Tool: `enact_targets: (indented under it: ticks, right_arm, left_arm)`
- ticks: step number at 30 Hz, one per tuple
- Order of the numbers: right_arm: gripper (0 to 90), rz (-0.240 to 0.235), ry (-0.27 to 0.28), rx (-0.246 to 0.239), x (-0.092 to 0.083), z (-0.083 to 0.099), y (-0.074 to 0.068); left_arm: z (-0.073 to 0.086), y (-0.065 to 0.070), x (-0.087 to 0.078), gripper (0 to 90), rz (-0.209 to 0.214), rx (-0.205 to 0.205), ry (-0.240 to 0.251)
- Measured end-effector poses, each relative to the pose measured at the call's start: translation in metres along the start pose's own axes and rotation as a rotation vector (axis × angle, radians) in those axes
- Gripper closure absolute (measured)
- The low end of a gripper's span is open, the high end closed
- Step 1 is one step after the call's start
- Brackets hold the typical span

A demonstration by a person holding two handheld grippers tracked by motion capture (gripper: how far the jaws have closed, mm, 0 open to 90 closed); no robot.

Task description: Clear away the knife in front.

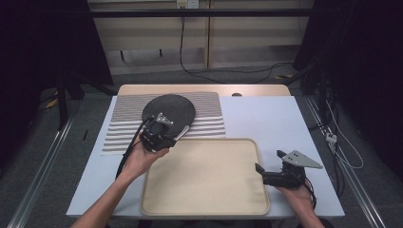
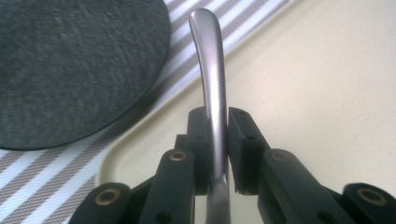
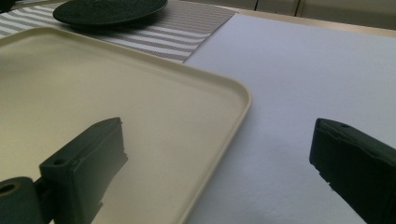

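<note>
A smooth, polished metal handle (image 2: 211,70), narrow and gently curved with a rounded tip, is pinched between the two black jaws of the left gripper (image 2: 217,140); which utensil it belongs to cannot be told, since its other end is hidden. In the high view the left gripper (image 1: 159,130) is held over the near edge of the striped mat, just beyond the far left corner of the tray, with the handle (image 1: 183,133) jutting out to the right as a thin pale sliver.

The tray (image 1: 247,190) is a matte cream rectangle with rounded corners and a low raised rim, sitting at the near middle of the pale table (image 1: 266,118). Behind it lies a woven mat (image 1: 209,114) with grey and white stripes, and on that a round, flat, dark plate (image 1: 171,109) with a grainy, slate-like surface.

The right gripper (image 1: 268,166) rests in the person's hand beside the tray's right edge, its jaws spread wide with nothing between them; its own view shows them straddling the tray's rim (image 3: 243,107).
</note>
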State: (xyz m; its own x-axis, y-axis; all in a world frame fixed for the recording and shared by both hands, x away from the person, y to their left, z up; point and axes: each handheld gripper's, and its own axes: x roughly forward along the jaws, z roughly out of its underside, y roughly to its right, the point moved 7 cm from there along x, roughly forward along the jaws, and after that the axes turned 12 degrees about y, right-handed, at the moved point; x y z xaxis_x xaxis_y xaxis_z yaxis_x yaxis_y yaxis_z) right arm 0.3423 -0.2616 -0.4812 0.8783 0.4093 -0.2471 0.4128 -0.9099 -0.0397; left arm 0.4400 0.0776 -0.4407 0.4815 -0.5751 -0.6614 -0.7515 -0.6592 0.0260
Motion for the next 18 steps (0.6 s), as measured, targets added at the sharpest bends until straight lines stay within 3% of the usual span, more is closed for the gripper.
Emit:
enact_targets:
  ticks: [7, 18]
  right_arm:
    - [3.5, -0.001, 0.000, 0.003, 0.000, 0.000, 0.000]
    - [3.4, -0.004, -0.001, 0.003, 0.000, 0.000, -0.001]
  left_arm:
    - [0.004, 0.013, 0.003, 79.9, 0.019, 0.001, 0.000]
    - [0.022, 0.037, 0.021, 79.9, 0.061, 0.033, -0.072]
